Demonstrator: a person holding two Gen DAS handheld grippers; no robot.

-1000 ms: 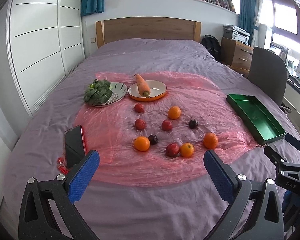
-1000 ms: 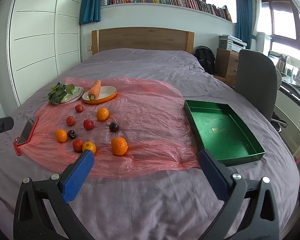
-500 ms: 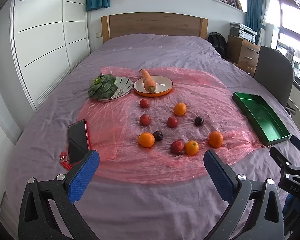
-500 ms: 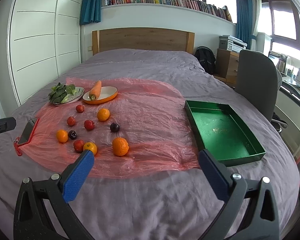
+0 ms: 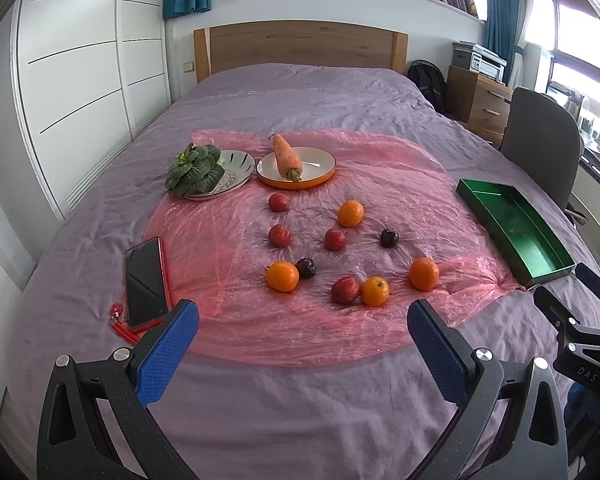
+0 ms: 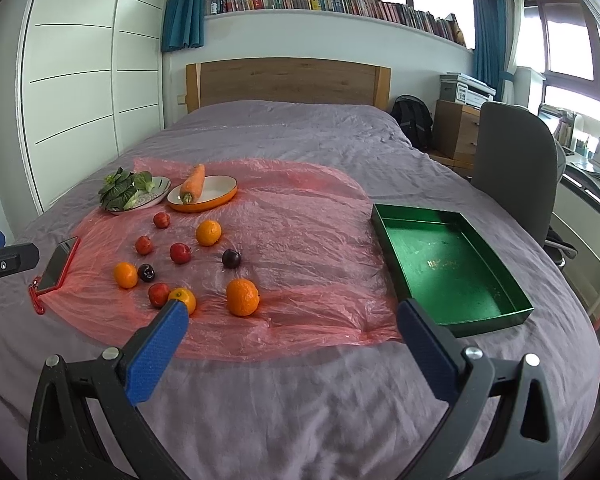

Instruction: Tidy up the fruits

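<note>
Several oranges, red fruits and dark plums lie loose on a pink plastic sheet (image 5: 228,240) on the bed. The nearest orange (image 5: 423,273) also shows in the right wrist view (image 6: 242,297). A green tray (image 5: 516,232) sits empty at the right; it also shows in the right wrist view (image 6: 448,264). My left gripper (image 5: 302,330) is open and empty above the bed's near edge. My right gripper (image 6: 292,330) is open and empty, short of the sheet, between the fruit and the tray.
A plate with a carrot (image 5: 296,168) and a plate with leafy greens (image 5: 204,174) stand at the sheet's far side. A phone (image 5: 146,282) lies at the left. A grey chair (image 6: 516,168) stands right of the bed.
The left gripper has tilted and shifted a little, so the fruit sits lower in its view. The right gripper has barely moved. No fruit has moved.
</note>
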